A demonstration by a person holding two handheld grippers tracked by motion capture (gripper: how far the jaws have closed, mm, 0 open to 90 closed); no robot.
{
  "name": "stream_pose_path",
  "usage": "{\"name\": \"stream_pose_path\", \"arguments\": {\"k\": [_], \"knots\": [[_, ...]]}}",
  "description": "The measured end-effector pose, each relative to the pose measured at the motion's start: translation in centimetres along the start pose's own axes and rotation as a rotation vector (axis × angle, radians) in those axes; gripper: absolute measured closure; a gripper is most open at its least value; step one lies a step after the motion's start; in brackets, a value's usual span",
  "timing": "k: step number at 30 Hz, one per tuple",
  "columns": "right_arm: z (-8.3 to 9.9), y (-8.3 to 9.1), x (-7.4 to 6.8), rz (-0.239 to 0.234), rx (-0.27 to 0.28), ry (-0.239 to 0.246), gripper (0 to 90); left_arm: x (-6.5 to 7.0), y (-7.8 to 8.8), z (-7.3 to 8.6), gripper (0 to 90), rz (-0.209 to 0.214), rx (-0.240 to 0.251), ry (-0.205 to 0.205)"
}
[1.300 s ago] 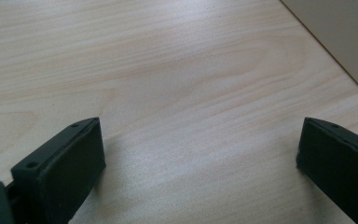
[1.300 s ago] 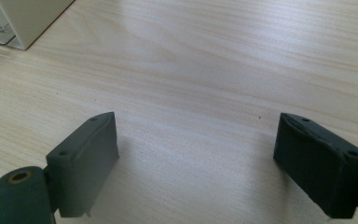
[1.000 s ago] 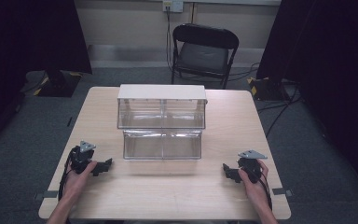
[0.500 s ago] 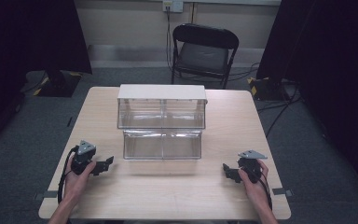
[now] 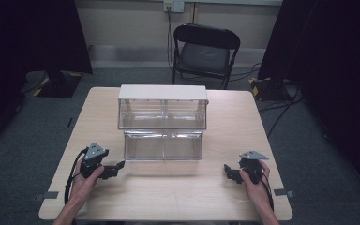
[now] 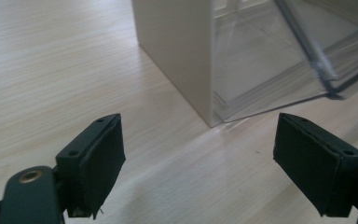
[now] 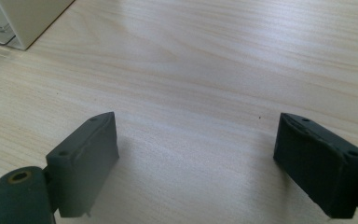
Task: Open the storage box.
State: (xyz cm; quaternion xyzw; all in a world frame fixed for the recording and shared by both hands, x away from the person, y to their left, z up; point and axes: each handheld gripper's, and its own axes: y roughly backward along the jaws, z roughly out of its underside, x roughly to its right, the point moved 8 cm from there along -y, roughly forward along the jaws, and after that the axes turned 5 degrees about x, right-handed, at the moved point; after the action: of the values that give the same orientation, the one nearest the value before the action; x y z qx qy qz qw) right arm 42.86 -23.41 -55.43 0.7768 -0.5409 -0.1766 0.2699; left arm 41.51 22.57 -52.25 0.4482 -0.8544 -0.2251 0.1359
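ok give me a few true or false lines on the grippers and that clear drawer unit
1. Both grippers are open. True: the left gripper and the right gripper each show jaws wide apart.
2. The right gripper holds a drawer. False: nothing sits between its jaws.
3. The clear drawer unit stands mid-table. True.
4. The left gripper touches the unit. False: it rests apart from the unit, near its front left corner.
5. A chair stands beyond the table. True.
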Motion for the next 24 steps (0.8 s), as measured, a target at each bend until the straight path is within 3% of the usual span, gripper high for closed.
{"name": "stream_pose_path", "arguments": {"k": [6, 9, 14, 19, 24], "knots": [[0.0, 0.0, 0.0, 0.000, 0.000, 0.000, 13.0, 1.2, -0.3, -0.3, 16.2, 0.022, 0.007, -0.019], [0.0, 0.0, 0.0, 0.000, 0.000, 0.000, 13.0, 1.4, -0.5, -0.5, 16.6, 0.003, 0.011, -0.023], [0.0, 0.0, 0.0, 0.000, 0.000, 0.001, 12.8, 1.8, -0.6, -0.7, 16.7, 0.012, 0.018, -0.024], [0.0, 0.0, 0.0, 0.000, -0.001, 0.000, 12.6, 2.0, -0.5, -1.4, 16.6, 0.032, 0.052, 0.003], [0.0, 0.0, 0.0, 0.001, -0.002, -0.001, 12.6, 2.1, -0.3, -1.6, 15.6, 0.045, 0.066, 0.002]]}}
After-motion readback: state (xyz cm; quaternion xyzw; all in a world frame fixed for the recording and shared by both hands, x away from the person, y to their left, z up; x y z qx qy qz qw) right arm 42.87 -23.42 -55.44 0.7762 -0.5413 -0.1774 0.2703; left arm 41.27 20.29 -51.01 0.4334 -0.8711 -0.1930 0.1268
